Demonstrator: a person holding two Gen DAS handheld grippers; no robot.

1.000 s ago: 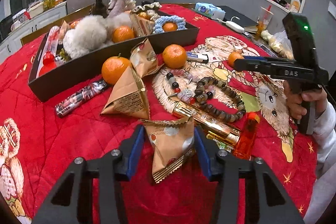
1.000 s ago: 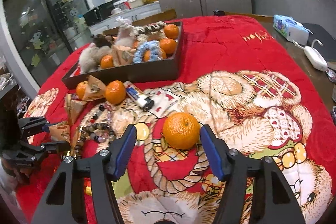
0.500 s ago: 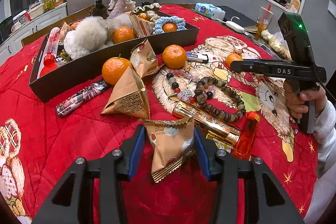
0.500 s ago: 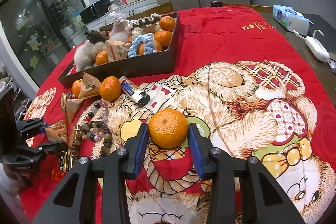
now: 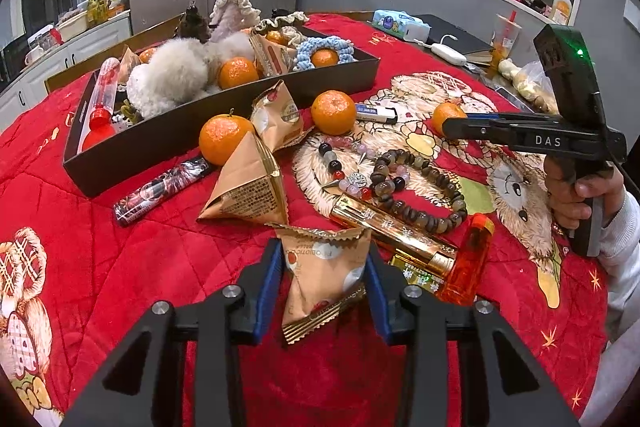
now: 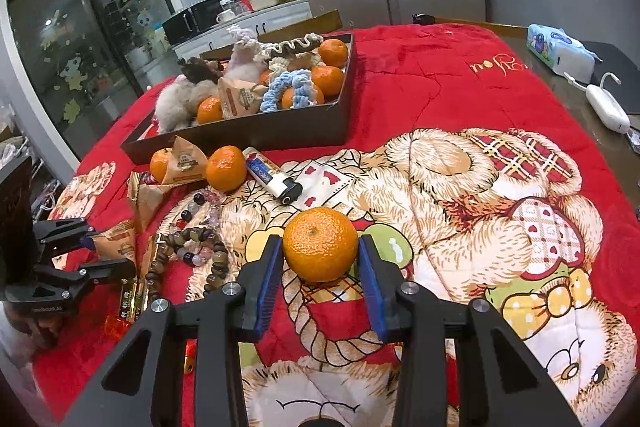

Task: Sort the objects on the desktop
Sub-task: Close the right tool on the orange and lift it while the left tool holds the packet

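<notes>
Left tool closing on the tan triangular foil snack packet, pads touching its sides. Right tool clenched on the round orange mandarin, gripped for lifting toward the dark rectangular tray at 11 o'clock.

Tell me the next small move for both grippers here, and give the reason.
Probably lift both straight up, then carry toward the black tray. The right gripper has its pads against the tangerine, and the left gripper is closing its jaws around the snack packet; both items still rest on the red cloth.
</notes>
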